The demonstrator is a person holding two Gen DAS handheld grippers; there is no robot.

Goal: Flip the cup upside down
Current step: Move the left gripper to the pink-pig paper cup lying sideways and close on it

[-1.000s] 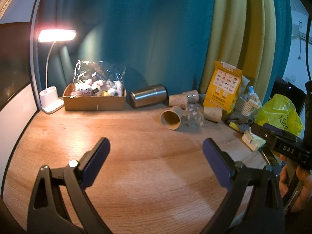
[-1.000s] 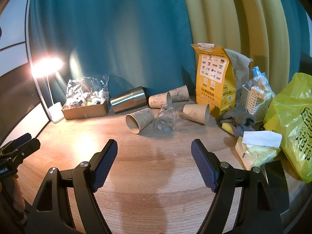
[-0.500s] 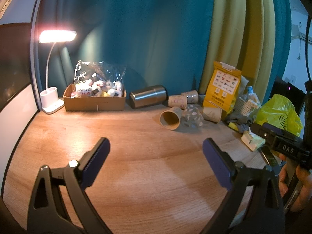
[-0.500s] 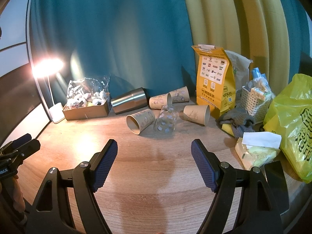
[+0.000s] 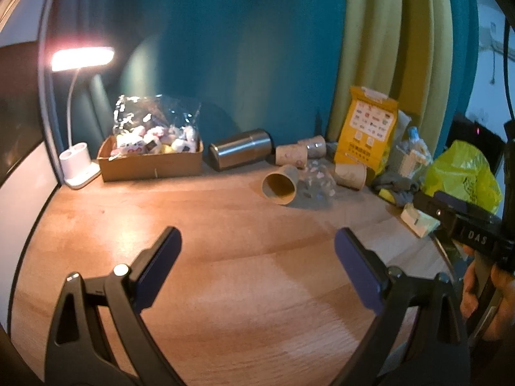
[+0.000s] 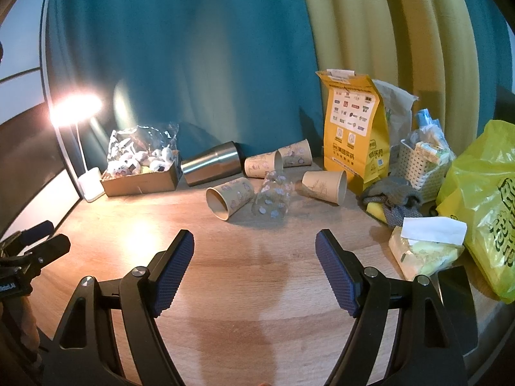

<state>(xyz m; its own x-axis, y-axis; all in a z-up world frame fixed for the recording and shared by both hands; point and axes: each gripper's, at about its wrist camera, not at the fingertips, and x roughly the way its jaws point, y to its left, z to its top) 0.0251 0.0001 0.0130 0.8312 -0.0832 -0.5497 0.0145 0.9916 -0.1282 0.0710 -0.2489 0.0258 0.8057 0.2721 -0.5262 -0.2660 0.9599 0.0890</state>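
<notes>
teal curtain backs the wooden table (image 6: 225, 289). both the left gripper (image 5: 257, 254) and right gripper (image 6: 254, 257) hover spread wide, holding nothing. near the steel tumbler (image 6: 210, 167), the paper cup (image 6: 229, 197) lies sideways, touching a clear cup (image 6: 272, 197).

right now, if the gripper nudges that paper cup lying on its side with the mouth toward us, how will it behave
The paper cup lies on its side on bare wood, so it would probably roll, curving since it tapers. It looks thin and empty, so likely light and easily crushed. The clear cup seems to touch it and may shift too.
</notes>
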